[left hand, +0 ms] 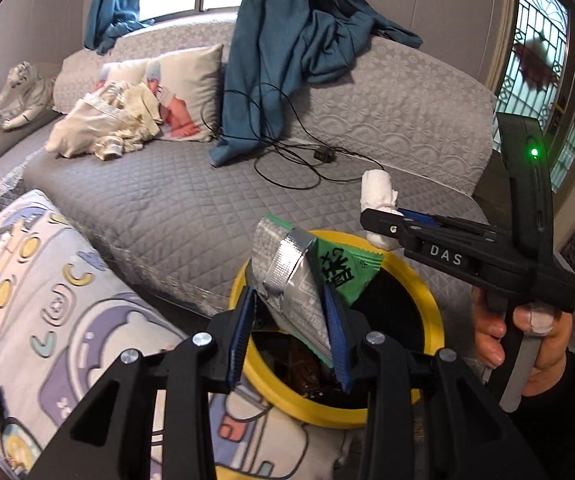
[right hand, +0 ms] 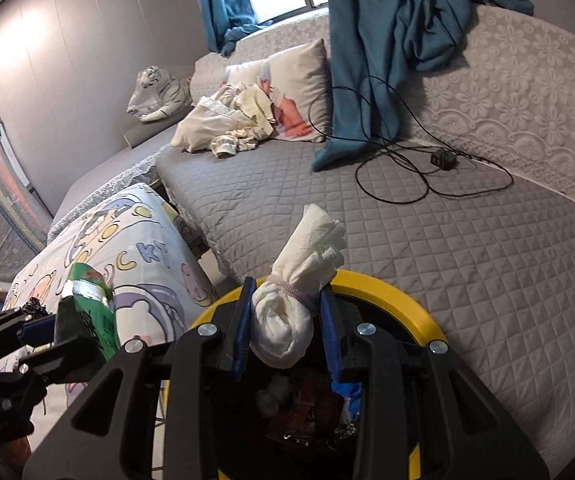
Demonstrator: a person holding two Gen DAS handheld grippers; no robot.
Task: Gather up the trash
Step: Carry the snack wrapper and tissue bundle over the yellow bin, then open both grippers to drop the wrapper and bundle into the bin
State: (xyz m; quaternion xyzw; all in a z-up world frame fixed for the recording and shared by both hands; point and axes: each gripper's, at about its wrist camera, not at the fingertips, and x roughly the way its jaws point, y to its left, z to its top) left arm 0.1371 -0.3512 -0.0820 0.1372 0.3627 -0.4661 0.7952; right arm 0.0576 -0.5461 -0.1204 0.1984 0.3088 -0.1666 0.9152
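My left gripper (left hand: 290, 330) is clamped on a wrapper (left hand: 299, 276); my right gripper (right hand: 285, 326) is clamped on a tissue wad (right hand: 287, 320), fingers level.

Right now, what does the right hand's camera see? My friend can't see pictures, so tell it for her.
The right gripper pinches a rolled-up white diaper above a yellow-rimmed trash bin that already has rubbish inside. At the left, the left gripper holds a green snack wrapper. Behind is a grey quilted sofa.

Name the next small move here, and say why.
Probably open both claws to drop the trash. The left claw holds the green wrapper and the right claw holds the white wad, each over the yellow-rimmed bin, which already has trash inside.
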